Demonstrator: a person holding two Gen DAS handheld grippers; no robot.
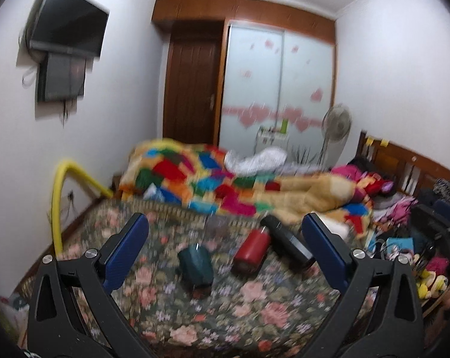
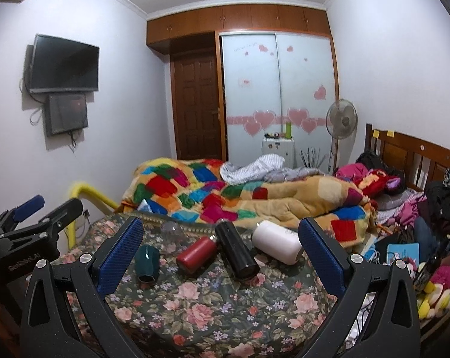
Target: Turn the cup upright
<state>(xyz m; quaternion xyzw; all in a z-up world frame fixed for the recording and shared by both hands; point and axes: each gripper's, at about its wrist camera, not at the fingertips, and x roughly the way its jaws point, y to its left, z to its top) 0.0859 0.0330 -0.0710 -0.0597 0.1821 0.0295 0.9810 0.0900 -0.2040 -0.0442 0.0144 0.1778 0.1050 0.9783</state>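
With nothing gripped yet, left gripper (image 1: pixel 225 226) and right gripper (image 2: pixel 222 229) hang spread wide above the floral bedspread (image 2: pixel 225 313); the green cup (image 2: pixel 147 264) lies tipped left of the red bottle (image 2: pixel 196 254), awaiting righting.

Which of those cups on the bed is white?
The white bottle, lying on its side farthest right, beside the black one; the others are red and dark green.
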